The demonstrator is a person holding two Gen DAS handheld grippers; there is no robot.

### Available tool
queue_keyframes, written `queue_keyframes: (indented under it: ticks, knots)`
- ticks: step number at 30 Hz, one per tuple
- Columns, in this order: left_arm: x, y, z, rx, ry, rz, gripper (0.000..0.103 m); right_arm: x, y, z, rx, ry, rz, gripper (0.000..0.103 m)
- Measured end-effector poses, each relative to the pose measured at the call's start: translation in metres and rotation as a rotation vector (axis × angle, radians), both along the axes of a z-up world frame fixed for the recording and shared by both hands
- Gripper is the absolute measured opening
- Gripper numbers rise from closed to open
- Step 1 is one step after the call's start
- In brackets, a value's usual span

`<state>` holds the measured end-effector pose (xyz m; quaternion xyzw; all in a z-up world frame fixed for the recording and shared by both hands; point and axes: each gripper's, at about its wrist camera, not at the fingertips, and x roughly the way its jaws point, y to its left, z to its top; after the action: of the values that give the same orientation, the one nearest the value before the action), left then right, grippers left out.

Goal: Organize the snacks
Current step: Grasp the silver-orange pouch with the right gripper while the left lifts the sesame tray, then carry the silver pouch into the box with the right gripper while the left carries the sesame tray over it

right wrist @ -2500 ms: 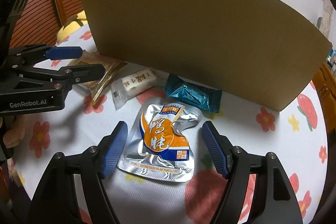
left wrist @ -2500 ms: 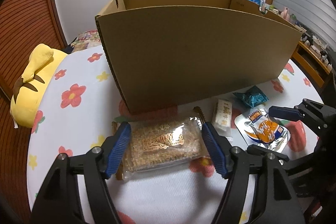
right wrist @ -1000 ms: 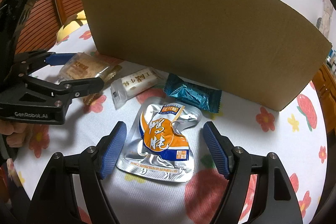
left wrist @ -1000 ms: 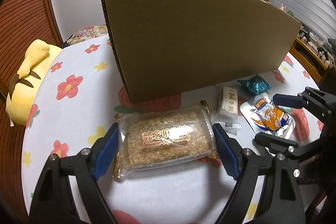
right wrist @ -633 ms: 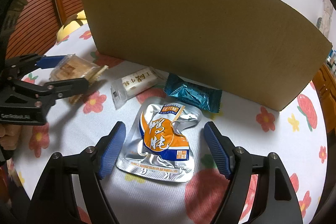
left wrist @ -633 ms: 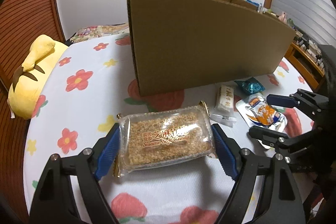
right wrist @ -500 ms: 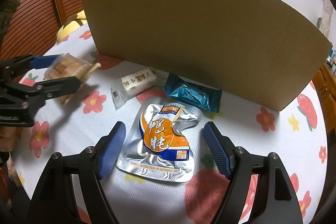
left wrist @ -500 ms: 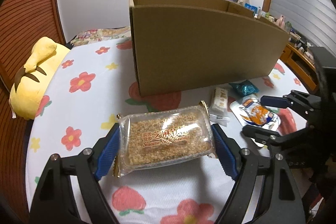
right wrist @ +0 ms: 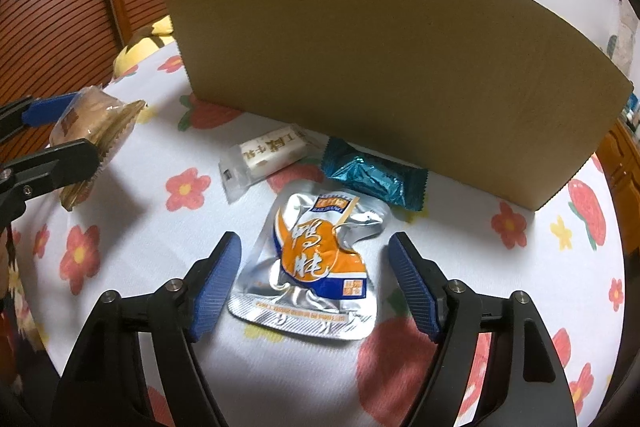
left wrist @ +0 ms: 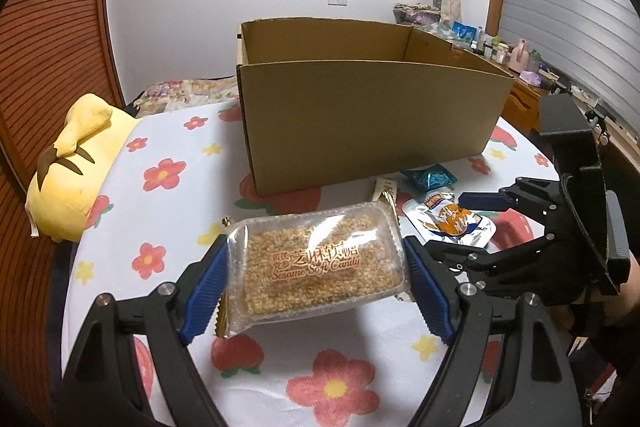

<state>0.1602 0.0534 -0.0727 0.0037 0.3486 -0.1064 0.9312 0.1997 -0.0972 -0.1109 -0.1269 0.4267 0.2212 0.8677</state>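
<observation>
Left gripper (left wrist: 316,277) clamped on sesame candy pack (left wrist: 314,267), right gripper (right wrist: 312,281) spread wide around foil pouch (right wrist: 314,267); could snag cardboard box (left wrist: 360,123) rim if carried low.

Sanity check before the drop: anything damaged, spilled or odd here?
Nothing stands out. The left tool grips the sesame candy intact, clear of the table. The foil pouch, teal candy and white bar lie sealed by the upright, open box. The right tool is open.
</observation>
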Motion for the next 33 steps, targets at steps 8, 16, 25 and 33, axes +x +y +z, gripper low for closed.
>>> queue_keyframes:
  ticks: [8,16,25,33]
  knots:
    - [-0.003,0.001,0.0,-0.012,-0.003,0.003,0.084,-0.008,-0.001,0.007,0.0,-0.014,0.015,0.041]
    - [-0.003,0.0,0.0,-0.02,-0.004,0.002,0.084,-0.02,-0.001,0.012,0.025,-0.006,0.029,0.036]
    - [-0.004,-0.007,0.008,-0.015,-0.02,-0.013,0.084,-0.031,-0.003,0.019,0.032,-0.035,0.053,0.036]
    - [-0.006,-0.013,0.025,-0.013,-0.055,-0.027,0.084,-0.039,-0.019,0.037,0.069,-0.068,0.043,0.036]
